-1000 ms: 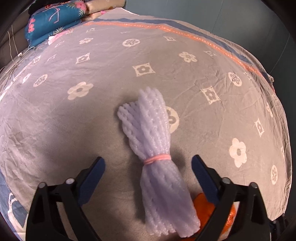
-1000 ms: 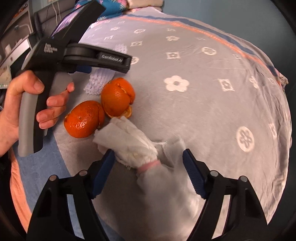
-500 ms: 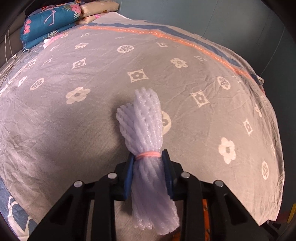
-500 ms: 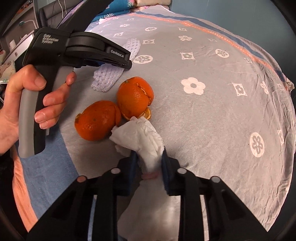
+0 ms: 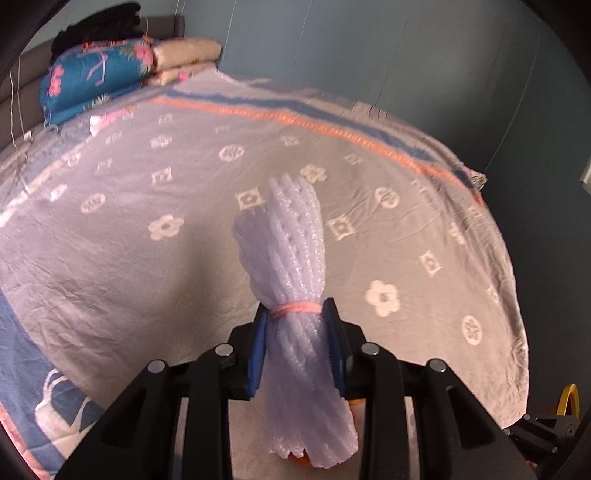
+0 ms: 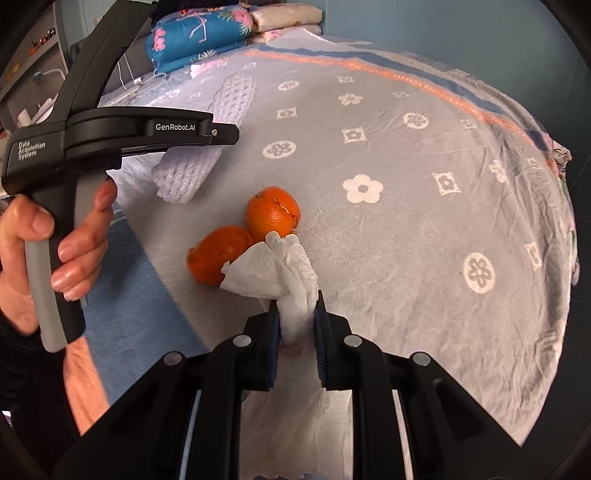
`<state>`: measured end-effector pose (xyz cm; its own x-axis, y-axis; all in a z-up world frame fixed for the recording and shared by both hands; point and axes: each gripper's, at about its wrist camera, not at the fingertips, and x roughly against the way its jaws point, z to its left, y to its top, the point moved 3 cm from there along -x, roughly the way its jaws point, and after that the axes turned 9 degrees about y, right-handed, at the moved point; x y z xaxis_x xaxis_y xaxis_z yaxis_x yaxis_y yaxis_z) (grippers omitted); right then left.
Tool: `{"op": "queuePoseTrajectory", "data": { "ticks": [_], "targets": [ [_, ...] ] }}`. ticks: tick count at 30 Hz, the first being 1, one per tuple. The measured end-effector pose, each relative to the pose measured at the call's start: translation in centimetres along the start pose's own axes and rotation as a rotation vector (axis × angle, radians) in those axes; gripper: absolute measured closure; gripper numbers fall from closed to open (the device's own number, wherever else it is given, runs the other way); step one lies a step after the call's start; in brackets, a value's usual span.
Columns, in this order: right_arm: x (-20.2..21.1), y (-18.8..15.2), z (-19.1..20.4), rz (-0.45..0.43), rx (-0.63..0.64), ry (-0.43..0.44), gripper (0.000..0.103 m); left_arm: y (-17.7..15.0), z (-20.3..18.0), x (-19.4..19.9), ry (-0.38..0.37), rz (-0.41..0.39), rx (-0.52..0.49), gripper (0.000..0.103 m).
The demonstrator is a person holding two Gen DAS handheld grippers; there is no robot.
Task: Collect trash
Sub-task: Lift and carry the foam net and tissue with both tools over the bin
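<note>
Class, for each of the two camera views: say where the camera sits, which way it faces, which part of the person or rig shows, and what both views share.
Left wrist: on the left gripper, facing down its fingers over the bedspread; it is shut on the foam net bundle.
Right wrist: on the right gripper, shut on the tissue wad, above two oranges; the person's left hand shows.
Shared: bundle, bedspread, folded bedding.

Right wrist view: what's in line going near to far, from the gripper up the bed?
right gripper shut on the tissue wad → two orange peels → foam fruit net held up by the left gripper → folded blankets
</note>
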<state>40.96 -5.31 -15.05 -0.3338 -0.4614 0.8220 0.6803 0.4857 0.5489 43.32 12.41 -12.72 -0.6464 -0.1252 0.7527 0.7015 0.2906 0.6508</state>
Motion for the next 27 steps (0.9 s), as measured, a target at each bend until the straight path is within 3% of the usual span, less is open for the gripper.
{"op": "queuePoseTrajectory", "data": {
  "ticks": [5,14,27],
  "targets": [
    [3.6,-1.1,1.1,-0.030,-0.017,0.001,0.087,-1.1,-1.0,3.3,0.015,-0.047,-0.039,0.075],
    [10.2,-4.5,2.3,-0.104,-0.055,-0.005,0.087,-3.9,-2.3,9.4,-0.001,-0.064,-0.079,0.075],
    [19.6,-9.8,3.2,-0.239,-0.122,0.004,0.087,-9.0,-6.5,19.5,-0.145,-0.134,-0.181,0.075]
  ]
}}
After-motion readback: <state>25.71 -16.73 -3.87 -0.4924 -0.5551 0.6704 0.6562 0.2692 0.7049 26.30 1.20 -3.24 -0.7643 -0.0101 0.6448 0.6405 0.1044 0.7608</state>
